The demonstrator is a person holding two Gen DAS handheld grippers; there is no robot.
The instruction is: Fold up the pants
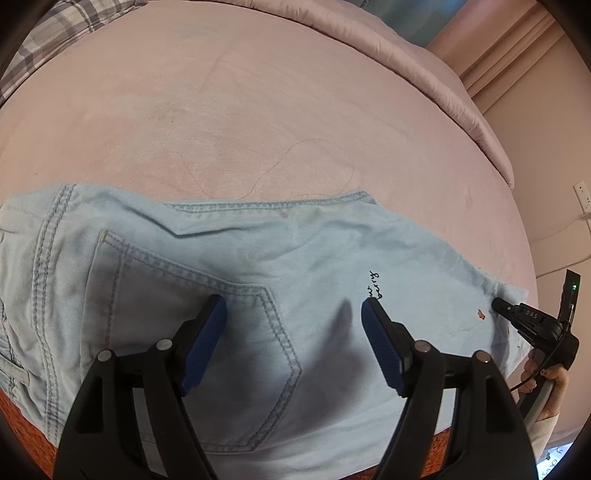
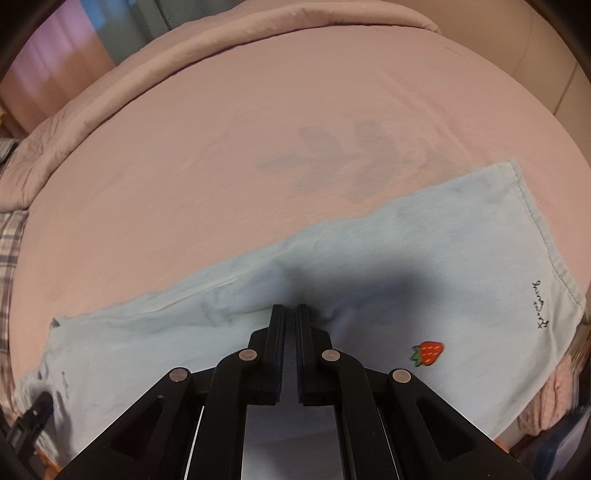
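Note:
Light blue denim pants (image 1: 229, 266) lie flat on a pink bed, back pocket up. My left gripper (image 1: 293, 308) is open, hovering just over the pocket area, holding nothing. In the right wrist view the pant leg (image 2: 406, 266) stretches across, with a red strawberry patch (image 2: 427, 352) and black script near the hem. My right gripper (image 2: 290, 312) has its jaws nearly closed over the leg; no cloth shows between them. The right gripper also shows in the left wrist view (image 1: 496, 303) at the pants' right edge.
The pink bedsheet (image 1: 258, 110) spreads far beyond the pants. A rolled pink duvet (image 1: 461, 85) lies along the far edge. Plaid fabric (image 1: 55, 29) sits at one corner. An orange strip (image 1: 22, 424) marks the bed's near edge.

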